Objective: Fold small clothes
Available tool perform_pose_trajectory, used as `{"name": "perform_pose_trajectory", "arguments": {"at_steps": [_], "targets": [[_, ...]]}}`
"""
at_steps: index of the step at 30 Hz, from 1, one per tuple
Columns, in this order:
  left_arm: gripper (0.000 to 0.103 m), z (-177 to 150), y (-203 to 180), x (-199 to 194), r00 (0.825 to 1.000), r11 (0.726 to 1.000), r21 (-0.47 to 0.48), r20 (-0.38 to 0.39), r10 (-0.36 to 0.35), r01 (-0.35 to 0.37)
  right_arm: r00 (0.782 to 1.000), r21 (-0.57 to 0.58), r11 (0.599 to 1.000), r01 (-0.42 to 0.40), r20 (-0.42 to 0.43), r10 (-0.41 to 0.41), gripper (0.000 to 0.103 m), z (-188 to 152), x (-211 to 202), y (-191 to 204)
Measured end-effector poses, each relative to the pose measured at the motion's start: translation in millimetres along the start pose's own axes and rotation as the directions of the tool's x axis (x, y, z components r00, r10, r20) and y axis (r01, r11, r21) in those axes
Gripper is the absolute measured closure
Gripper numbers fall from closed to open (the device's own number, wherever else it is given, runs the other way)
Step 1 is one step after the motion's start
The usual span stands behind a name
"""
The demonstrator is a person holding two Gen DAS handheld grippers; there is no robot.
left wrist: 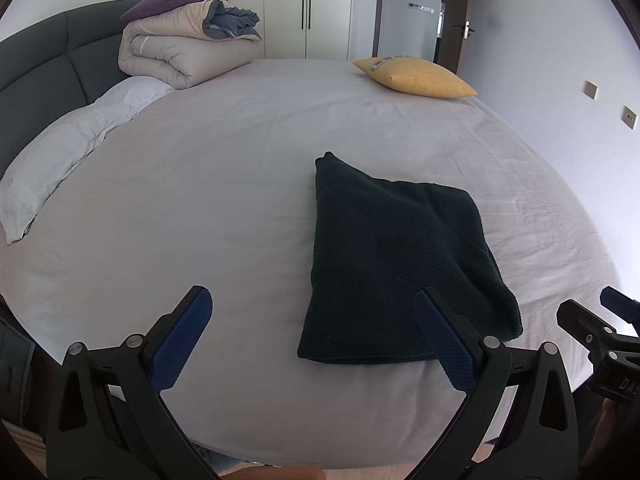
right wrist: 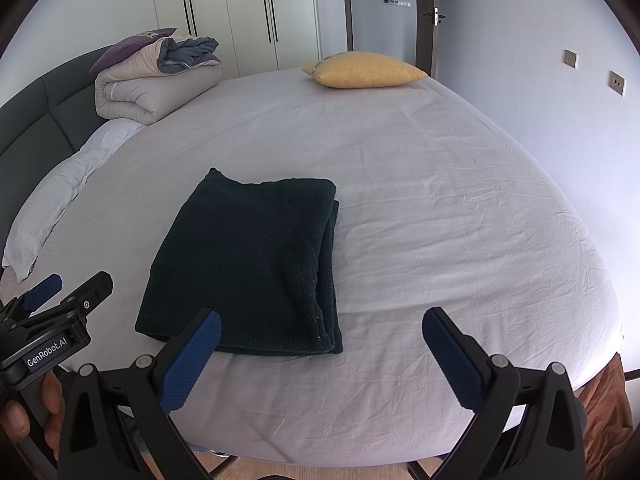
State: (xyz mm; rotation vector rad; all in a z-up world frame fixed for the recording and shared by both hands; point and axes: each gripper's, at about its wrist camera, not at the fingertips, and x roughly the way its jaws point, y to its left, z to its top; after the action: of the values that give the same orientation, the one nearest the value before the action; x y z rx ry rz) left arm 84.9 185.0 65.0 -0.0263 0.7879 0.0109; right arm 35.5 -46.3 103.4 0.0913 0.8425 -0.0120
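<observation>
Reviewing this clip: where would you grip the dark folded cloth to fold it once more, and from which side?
Probably its near right corner: the dark folded cloth shows stacked layer edges there, facing the open right gripper. Come in low from the near bed edge and pinch all layers together.

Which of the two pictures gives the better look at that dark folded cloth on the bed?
The right wrist view: the dark folded cloth lies nearly whole, its stacked edges showing on the right side. In the left wrist view, a finger of the left gripper covers its near corner.
</observation>
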Motion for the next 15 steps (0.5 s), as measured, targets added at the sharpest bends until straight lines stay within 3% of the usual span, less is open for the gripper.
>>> {"name": "perform_pose_trajectory", "arguments": {"at_steps": [15], "targets": [[0.000, -1.8, -0.8, 5.5, 1.000, 1.000, 0.005, -0.006, -0.005, 0.005, 1.000, 0.006, 1.000, -0.004, -0.010, 0.004, 0.000, -3.0, 2.7, 1.1]]}}
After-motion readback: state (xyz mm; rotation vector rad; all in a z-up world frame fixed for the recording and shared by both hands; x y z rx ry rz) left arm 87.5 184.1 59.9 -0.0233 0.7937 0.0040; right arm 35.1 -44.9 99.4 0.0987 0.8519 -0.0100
